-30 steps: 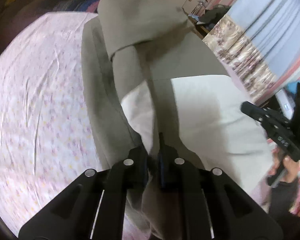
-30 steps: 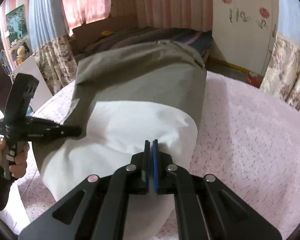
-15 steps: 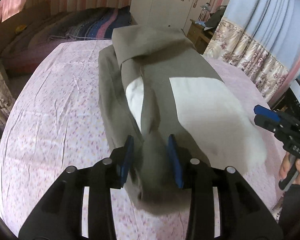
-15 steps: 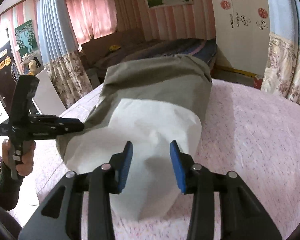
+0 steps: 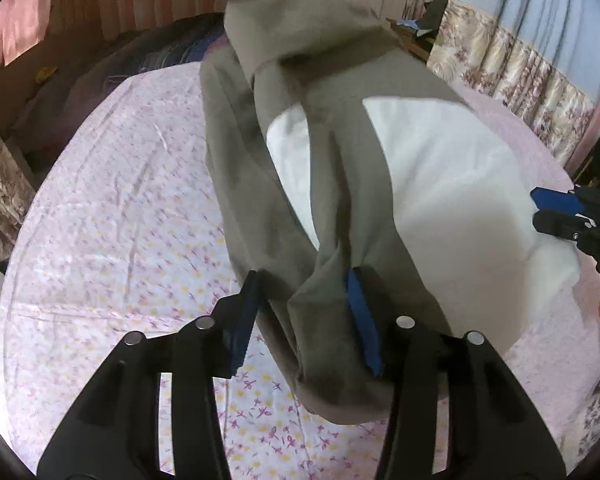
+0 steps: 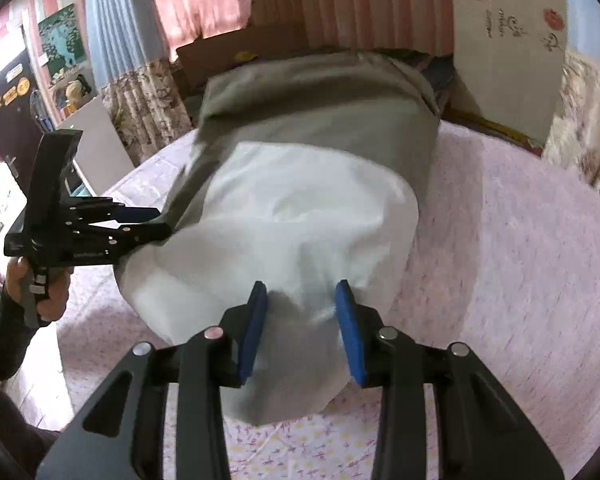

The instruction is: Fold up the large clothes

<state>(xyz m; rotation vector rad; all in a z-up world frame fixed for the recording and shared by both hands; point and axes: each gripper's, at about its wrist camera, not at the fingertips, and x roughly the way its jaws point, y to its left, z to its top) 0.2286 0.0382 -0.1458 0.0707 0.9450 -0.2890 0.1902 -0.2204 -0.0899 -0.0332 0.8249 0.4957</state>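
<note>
One folded garment lies between two open grippers on one bed.

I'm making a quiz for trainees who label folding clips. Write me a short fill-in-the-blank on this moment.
1. The garment is grey-green with a ____ lining.
2. It lies on a bedsheet printed with small ____.
3. The left gripper has its jaws ____, the cloth's end lying between them.
4. The right gripper hangs over the ____ part of the garment.

Missing words: white; flowers; open; white
</note>
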